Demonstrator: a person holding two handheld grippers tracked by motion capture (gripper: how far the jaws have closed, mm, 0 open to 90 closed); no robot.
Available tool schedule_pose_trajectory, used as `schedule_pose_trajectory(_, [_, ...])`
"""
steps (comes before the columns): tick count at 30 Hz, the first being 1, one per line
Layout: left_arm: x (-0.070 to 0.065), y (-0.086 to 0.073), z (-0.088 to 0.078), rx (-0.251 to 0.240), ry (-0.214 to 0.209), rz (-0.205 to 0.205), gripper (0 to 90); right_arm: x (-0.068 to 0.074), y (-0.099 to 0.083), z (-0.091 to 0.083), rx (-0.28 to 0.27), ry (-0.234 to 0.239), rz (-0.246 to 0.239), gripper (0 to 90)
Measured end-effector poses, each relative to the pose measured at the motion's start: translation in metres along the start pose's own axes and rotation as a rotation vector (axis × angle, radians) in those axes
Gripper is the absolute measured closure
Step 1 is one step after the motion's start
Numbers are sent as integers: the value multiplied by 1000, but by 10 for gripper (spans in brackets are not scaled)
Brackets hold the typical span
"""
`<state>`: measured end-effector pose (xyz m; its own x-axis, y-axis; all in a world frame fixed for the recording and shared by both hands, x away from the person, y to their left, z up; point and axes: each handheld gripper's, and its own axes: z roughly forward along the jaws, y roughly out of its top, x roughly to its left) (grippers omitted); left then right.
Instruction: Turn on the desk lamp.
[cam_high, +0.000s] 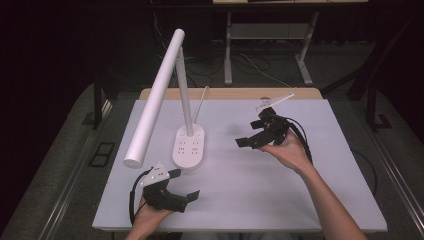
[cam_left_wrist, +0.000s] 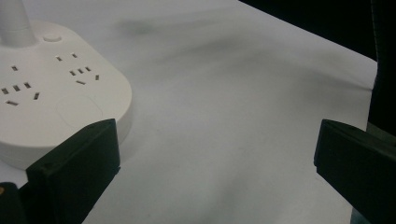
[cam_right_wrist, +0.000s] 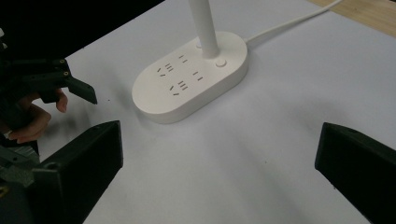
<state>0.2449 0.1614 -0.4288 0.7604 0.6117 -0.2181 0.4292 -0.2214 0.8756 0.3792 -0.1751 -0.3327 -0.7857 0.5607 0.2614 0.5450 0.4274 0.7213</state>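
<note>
Left claw (cam_high: 185, 185): spread, empty, near desk lamp base (cam_high: 189, 146).
Right claw (cam_high: 252, 136): spread, empty.
Risk: off-centre grip could tip lamp.

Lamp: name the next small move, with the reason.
Probably ease the left gripper toward the lamp base. Its jaws stand open, holding nothing, with the base close beside the left jaw; the right gripper hangs open and farther off.

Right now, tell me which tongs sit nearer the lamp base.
The left tongs: they hover just beside the lamp base at its near edge, while the right tongs are held farther off across bare table.
</note>
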Motion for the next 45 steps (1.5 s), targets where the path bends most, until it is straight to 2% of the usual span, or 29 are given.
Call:
schedule_pose_trajectory(6, [0, 0, 0, 3, -1, 1, 0, 6, 15, 11, 12, 12, -22, 8])
schedule_pose_trajectory(10, [0, 0, 1, 5, -1, 5, 0, 5, 22, 16, 24, 1, -34, 8])
schedule_pose_trajectory(17, [0, 0, 1, 9, -5, 6, 0, 4, 31, 23, 19, 0, -26, 8])
schedule_pose_trajectory(28, [0, 0, 1, 10, -6, 9, 0, 3, 49, 46, 28, 13, -33, 9])
schedule_pose_trajectory(37, [0, 0, 1, 12, -6, 12, 0, 3, 54, 65, 26, 36, -22, 9])
schedule_pose_trajectory(42, [1, 0, 1, 12, -8, 14, 0, -2, 54, 83, 19, 53, -4, 9])
schedule_pose_trajectory(45, [1, 0, 2, 7, -9, 12, 0, -4, 54, 91, 18, 55, -11, 9])
